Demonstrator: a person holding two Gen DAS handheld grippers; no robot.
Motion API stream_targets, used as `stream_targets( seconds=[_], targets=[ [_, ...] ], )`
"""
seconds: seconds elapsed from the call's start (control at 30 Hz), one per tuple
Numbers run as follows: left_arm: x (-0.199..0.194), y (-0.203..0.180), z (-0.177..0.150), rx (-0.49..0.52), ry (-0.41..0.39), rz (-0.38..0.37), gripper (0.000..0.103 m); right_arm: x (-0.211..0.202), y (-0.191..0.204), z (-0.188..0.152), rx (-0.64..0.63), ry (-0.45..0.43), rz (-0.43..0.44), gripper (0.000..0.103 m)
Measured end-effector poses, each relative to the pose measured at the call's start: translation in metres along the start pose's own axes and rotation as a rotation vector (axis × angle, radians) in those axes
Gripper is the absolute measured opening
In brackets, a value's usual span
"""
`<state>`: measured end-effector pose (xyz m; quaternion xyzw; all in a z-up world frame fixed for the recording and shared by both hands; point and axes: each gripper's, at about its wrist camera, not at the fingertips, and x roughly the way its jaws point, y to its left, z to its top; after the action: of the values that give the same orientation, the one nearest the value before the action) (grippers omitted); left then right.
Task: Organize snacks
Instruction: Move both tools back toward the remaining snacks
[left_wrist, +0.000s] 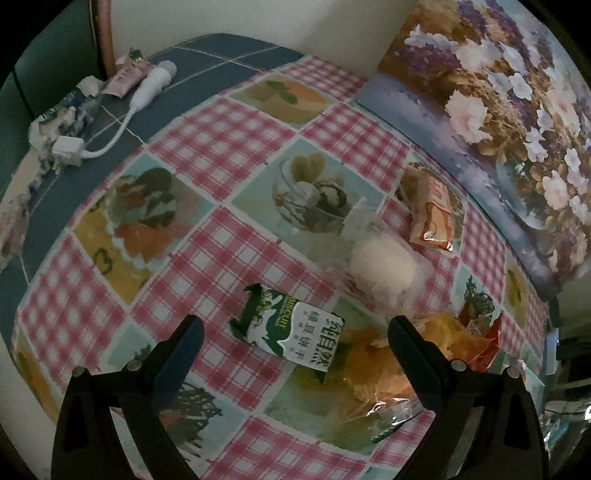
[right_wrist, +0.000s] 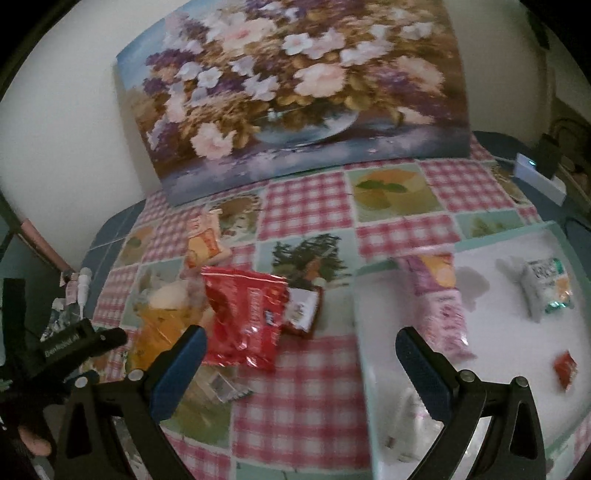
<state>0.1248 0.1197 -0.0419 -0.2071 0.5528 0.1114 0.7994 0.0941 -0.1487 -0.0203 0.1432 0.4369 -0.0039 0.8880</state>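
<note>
My left gripper (left_wrist: 295, 332) is open and empty, its jaws either side of a green-and-white biscuit packet (left_wrist: 286, 332) on the checked tablecloth. Beyond it lie a clear-wrapped bun (left_wrist: 382, 269), an orange snack bag (left_wrist: 391, 362) and a small orange sachet (left_wrist: 436, 214). My right gripper (right_wrist: 301, 347) is open and empty above the cloth. A red snack bag (right_wrist: 247, 317) lies just beyond its left finger. A white tray (right_wrist: 491, 369) at right holds a pink packet (right_wrist: 441, 306), a grey-green packet (right_wrist: 546, 288) and a small red sachet (right_wrist: 565, 369).
A flower painting (right_wrist: 295, 96) leans on the wall behind the table. A pink tube (left_wrist: 127, 75), a white cabled device (left_wrist: 151, 85) and crumpled wrapping (left_wrist: 55, 122) lie at the table's far left. A white box (right_wrist: 539, 177) sits far right. The left gripper's body (right_wrist: 74, 343) shows at left.
</note>
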Motion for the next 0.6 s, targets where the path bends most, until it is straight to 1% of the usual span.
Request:
stream_targets(
  seconds=[0.1,0.23,0.33,0.4,0.6],
  targets=[
    [0.003,-0.005,0.001,0.007,0.009,-0.038,0.100,0.015,0.009,0.002,-0.016,0.024,0.006,0.103],
    [0.004,-0.009,0.004,0.011,-0.006,-0.014,0.100,0.030,0.018,0.002,-0.048,0.048,0.003,0.103],
    [0.005,-0.007,0.007,0.009,-0.024,-0.010,0.100,0.039,0.024,0.002,-0.070,0.061,0.000,0.103],
    [0.008,-0.010,0.008,0.026,-0.033,-0.010,0.100,0.045,0.028,0.002,-0.080,0.066,-0.002,0.103],
    [0.013,-0.014,0.008,0.051,-0.034,0.007,0.100,0.063,0.039,0.000,-0.127,0.081,-0.035,0.103]
  ],
)
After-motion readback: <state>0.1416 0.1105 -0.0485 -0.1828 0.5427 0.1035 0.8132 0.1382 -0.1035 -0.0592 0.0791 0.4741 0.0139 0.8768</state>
